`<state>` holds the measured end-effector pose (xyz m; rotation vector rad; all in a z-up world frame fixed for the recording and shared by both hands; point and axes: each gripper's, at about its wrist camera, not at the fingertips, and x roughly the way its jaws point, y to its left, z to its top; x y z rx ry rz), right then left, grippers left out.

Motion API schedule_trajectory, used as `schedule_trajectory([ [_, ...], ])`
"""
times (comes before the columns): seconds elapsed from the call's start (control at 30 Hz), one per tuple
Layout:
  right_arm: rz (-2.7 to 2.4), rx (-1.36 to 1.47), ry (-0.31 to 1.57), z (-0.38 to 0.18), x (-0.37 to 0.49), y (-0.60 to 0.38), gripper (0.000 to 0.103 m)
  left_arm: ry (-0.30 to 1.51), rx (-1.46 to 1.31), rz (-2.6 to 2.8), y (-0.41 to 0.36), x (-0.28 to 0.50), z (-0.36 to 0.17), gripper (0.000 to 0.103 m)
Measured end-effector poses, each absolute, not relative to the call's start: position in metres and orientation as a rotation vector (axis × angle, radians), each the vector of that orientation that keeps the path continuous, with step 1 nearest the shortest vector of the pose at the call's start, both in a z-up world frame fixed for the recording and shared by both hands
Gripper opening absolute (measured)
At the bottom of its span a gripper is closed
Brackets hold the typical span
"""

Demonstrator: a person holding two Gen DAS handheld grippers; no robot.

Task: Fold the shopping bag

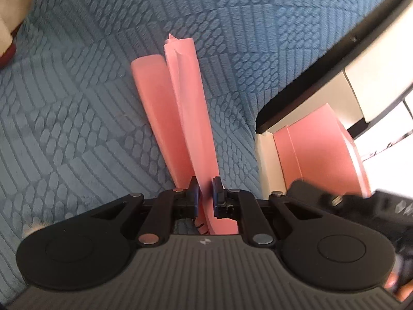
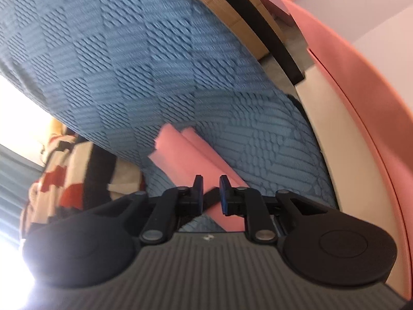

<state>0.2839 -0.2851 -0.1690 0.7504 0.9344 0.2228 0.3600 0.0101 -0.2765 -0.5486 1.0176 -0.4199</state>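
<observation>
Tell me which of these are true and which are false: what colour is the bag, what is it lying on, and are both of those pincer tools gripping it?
1. The shopping bag is pink. True.
2. It lies on a bare wooden tabletop. False: it rests on a blue textured fabric.
3. The left gripper is shut on a pink edge of the bag. True: its blue pads pinch a pink panel.
4. The right gripper stands wide open. False: its jaws are nearly closed, with pink bag material running between them; whether they pinch it is unclear through the blur.
5. The bag is crumpled into a ball. False: it is pressed into long, flat, narrow panels.
</observation>
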Motion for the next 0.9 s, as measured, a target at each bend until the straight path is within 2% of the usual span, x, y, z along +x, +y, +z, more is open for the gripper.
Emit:
schedule_trajectory([
  [0.47, 0.198, 0.633, 1.024, -0.197, 0.287, -0.258, 0.012, 1.041, -0.650, -0.404, 0.020, 0.353, -0.286, 0.013],
  [0.63, 0.190, 0.587, 1.019, -0.200, 0.288, -0.253, 0.010, 1.030, -0.592, -0.413, 0.014, 0.353, -0.276, 0.013],
  [0.7, 0.192, 0.557, 1.018, -0.200, 0.287, -0.251, 0.007, 1.025, -0.555, -0.413, 0.012, 0.352, -0.270, 0.014],
  [0.9, 0.208, 0.456, 1.010, -0.195, 0.285, -0.240, 0.006, 0.992, -0.461, -0.377, 0.013, 0.346, -0.249, 0.014],
])
